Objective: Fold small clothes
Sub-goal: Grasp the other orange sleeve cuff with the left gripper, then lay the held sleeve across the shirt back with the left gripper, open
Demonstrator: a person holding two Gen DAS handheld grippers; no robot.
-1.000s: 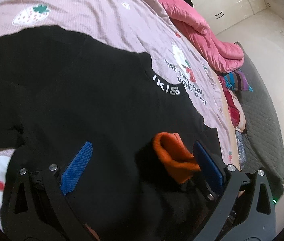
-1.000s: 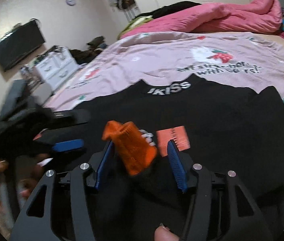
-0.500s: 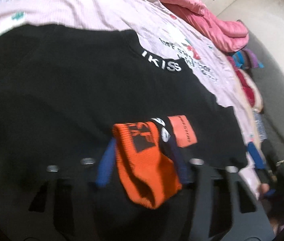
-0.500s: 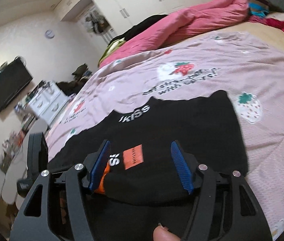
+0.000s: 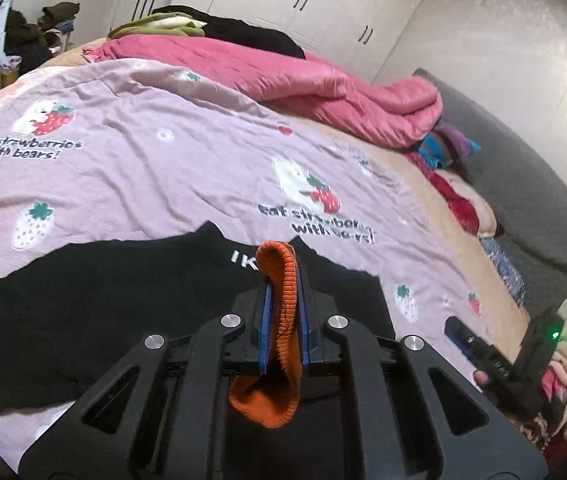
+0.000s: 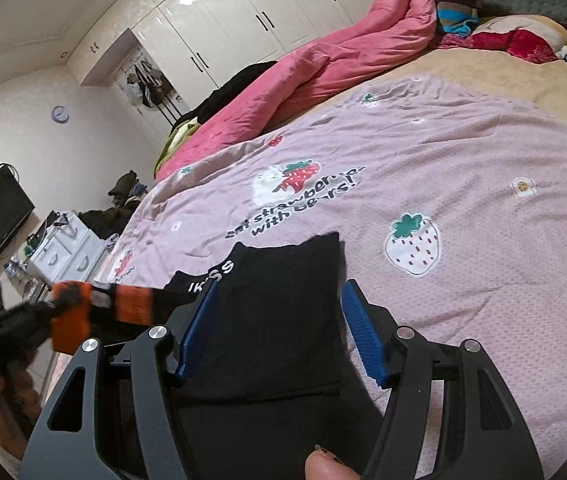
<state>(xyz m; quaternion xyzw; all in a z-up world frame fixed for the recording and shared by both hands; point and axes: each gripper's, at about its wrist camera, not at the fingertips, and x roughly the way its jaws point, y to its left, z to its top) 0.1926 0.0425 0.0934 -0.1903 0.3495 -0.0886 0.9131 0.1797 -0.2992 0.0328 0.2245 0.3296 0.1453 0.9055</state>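
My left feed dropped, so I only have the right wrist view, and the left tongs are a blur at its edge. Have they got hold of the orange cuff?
Observer: Yes. The left tongs are shut on the orange cuff, which is pinched flat between both blue pads.
Operator: How much of it sticks out?
Observer: Its folded rim arches just past the tips. The rest hangs as a loop below the pads.
Operator: Is anything lying off the bed that I can't see?
Observer: A heap of clothes, pale and pink, sits past the edge of the bed, at the lower right of the left wrist view.
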